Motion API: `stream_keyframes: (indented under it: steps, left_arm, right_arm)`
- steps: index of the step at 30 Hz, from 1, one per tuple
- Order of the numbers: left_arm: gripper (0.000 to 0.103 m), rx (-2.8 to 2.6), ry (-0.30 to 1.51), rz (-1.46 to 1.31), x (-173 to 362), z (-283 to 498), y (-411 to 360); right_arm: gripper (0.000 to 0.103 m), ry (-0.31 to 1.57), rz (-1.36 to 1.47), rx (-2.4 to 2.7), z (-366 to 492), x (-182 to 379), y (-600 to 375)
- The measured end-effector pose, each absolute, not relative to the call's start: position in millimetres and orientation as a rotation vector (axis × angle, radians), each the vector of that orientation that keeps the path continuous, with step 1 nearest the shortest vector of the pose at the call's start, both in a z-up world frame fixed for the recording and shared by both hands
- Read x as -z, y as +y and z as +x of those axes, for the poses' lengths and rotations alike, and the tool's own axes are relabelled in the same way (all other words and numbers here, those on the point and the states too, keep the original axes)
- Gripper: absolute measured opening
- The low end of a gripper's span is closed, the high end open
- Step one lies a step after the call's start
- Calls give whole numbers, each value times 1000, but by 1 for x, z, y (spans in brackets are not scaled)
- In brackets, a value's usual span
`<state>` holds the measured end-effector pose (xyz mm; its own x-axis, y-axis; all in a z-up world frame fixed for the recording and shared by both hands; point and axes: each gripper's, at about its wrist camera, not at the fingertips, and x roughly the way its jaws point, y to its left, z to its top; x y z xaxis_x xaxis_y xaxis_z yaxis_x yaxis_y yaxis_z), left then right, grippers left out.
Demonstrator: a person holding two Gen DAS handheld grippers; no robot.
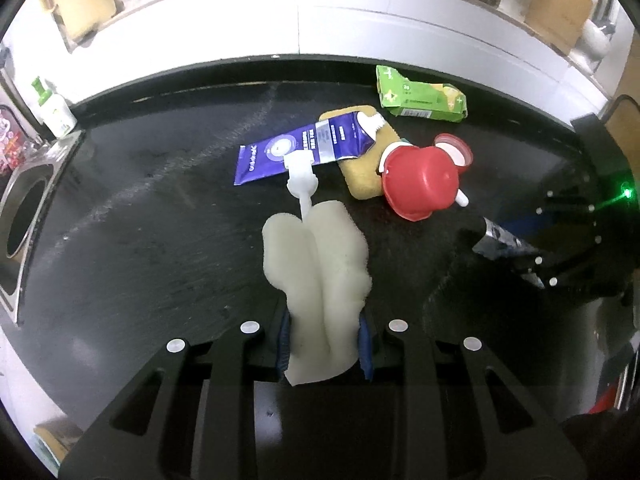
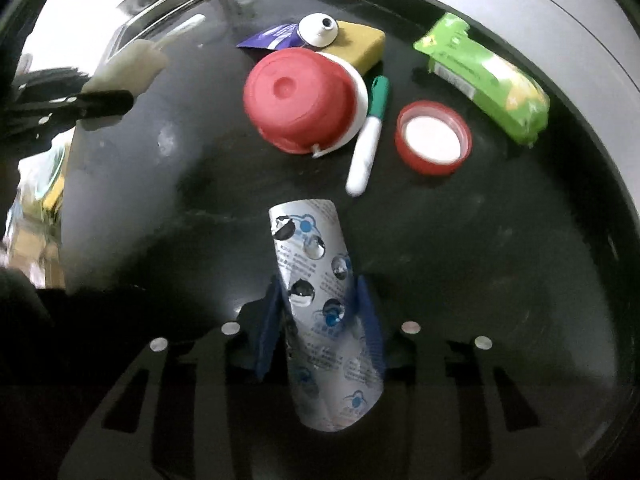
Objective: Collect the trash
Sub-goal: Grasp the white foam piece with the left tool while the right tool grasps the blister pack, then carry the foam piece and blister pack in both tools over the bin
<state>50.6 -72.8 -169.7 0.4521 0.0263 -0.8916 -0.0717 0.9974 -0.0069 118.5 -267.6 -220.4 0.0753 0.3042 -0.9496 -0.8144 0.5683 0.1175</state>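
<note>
We work over a black, scuffed countertop (image 1: 140, 220) with a white wall (image 1: 280, 28) running behind it. At its left end a steel plate with a round hole (image 1: 20, 216) is let into the surface, and one white bottle with a green top (image 1: 54, 108) stands just beyond it. Brown cardboard pieces lean along the ledge above the wall; what else sits up there is too blurred for us to name.

Our left gripper (image 1: 324, 344) has its blue pads pressed against a pale, crumpled wad (image 1: 320, 276), perhaps foam or tissue, held clear of the counter. Our right gripper (image 2: 324, 328) is clamped on a silver blister pack (image 2: 320, 300), its pockets punched out, the strip bowed between the pads and pointing forward above the counter.

On the counter beyond we count one of each:
- a purple tube (image 1: 304, 146) lying partly over a yellow sponge (image 2: 360, 44);
- a white plastic piece (image 1: 302, 176) just in front of the tube;
- a red bowl (image 2: 298, 100) turned upside down, a white one nested under it;
- a white marker with a green cap (image 2: 370, 132), beside the bowl;
- a red lid (image 2: 434, 138) lying open side up, white inside;
- a green packet (image 2: 484, 76) near the back edge.
</note>
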Motion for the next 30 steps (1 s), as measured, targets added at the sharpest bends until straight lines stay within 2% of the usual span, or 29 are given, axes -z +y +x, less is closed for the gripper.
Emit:
stream_keyframes:
  steps: [12,30]
  left_arm:
    - [26,-98,1064,-34,148,-4,-53]
    - [26,-233,1004,-73,119,-76,25]
  right_arm:
    - [37,1167,-305,-803,47,148,-230]
    - [37,1074,-390,-911,10,111,-110]
